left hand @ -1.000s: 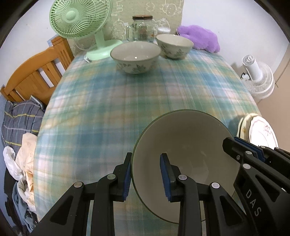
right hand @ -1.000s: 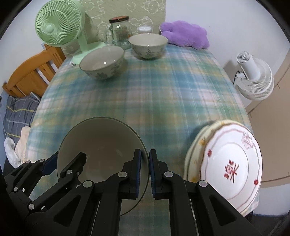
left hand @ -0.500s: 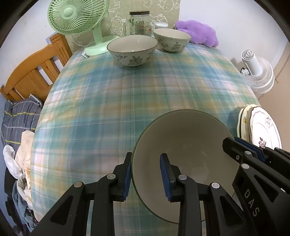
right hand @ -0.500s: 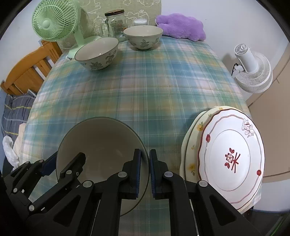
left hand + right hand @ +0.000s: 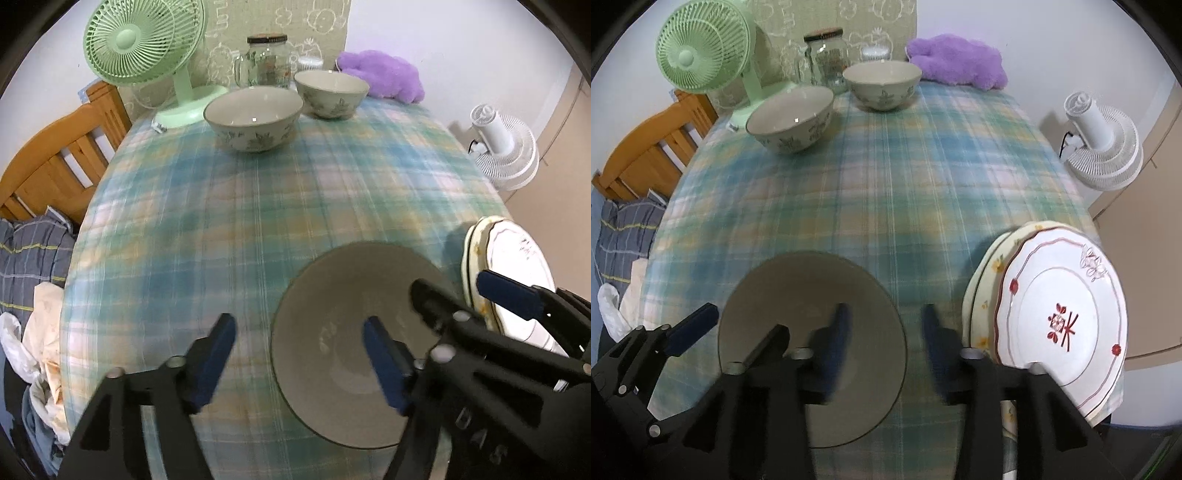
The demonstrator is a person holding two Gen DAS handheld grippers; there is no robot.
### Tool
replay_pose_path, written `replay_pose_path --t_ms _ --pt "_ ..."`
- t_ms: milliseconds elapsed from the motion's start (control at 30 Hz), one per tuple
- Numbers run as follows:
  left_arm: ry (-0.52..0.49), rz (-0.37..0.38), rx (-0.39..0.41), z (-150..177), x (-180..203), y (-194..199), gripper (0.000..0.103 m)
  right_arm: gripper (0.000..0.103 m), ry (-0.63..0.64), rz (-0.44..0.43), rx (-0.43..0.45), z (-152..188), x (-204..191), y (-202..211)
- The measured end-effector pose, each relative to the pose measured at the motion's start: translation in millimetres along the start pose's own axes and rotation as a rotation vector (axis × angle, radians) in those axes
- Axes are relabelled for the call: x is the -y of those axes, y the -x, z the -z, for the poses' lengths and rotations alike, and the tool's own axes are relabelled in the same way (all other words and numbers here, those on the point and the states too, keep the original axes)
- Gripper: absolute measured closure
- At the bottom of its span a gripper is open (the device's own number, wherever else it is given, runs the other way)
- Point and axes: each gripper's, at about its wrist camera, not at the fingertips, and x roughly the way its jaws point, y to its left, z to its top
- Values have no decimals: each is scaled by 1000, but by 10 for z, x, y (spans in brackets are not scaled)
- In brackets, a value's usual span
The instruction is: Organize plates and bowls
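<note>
Glazed ceramic, the plain bowl point(image 5: 354, 373) is stiff, slick and breakable; its thin rim is the place to pinch. Left gripper point(image 5: 301, 354) gapes, straddling the bowl's left rim. Right gripper point(image 5: 884, 332) gapes too, straddling its right rim, stacked plates point(image 5: 1060, 321) just right.

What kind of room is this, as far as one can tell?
Probably a room in a home, perhaps a bedroom: a table under a plaid cloth, a wooden bed frame with bedding, and a green desk fan.
</note>
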Motion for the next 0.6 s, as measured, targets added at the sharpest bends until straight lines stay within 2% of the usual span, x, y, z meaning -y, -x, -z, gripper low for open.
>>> replay_pose_path --t_ms 33,233,367,600 --pt "-2 3 5 -14 -18 19 22 37 -3 -2 9 -7 -10 22" --pt "3 23 25 -114 -155 102 18 35 -9 0 45 -97 -116 146" --pt "-12 8 59 -226 -227 162 17 35 -24 -4 75 -184 -187 205" --pt "17 -5 119 -503 -331 220 17 35 -16 -18 132 -463 -313 256"
